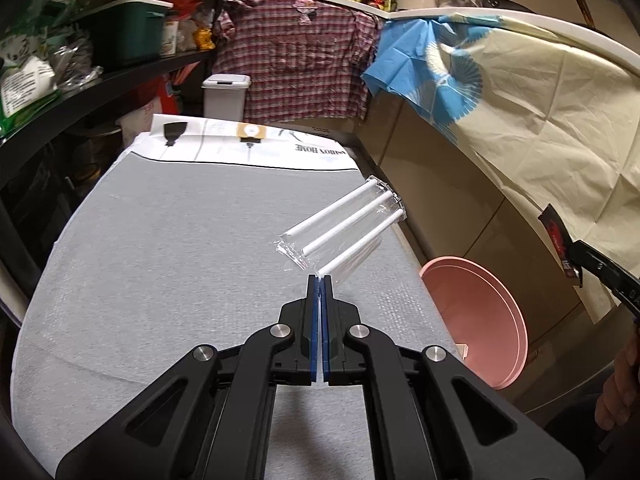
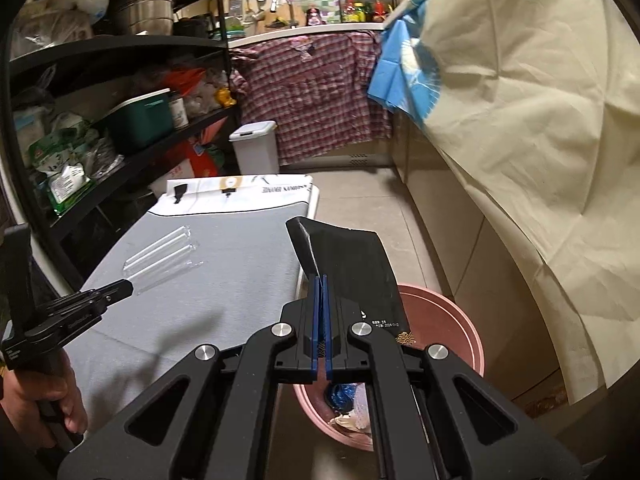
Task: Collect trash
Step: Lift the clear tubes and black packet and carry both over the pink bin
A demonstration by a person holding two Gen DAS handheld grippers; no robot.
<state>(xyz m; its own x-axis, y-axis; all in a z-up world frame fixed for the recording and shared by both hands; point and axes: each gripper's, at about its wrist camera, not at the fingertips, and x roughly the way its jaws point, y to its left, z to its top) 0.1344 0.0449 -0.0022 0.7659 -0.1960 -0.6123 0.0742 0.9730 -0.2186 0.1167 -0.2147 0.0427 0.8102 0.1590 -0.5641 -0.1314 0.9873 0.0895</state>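
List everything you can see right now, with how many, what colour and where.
Clear plastic packet of white straws: one packet, three straws, lifted over the grey table's right edge, pinched at a corner.
Black foil wrapper: one, held above the pink bin.
Round pink plastic bin: one, on the floor right of the table, trash inside.
Grey cloth-covered table: one, centre.
White printed paper: one, at the table's far end.
White lidded bin: one, on the floor beyond the table.
Plaid shirt: one, red-checked, hanging off the far counter.
Cream and blue cloth: one, draped right.
Black shelf rack: one, left, cluttered.
Left tool: shut on the packet.
Right tool: shut on the wrapper.
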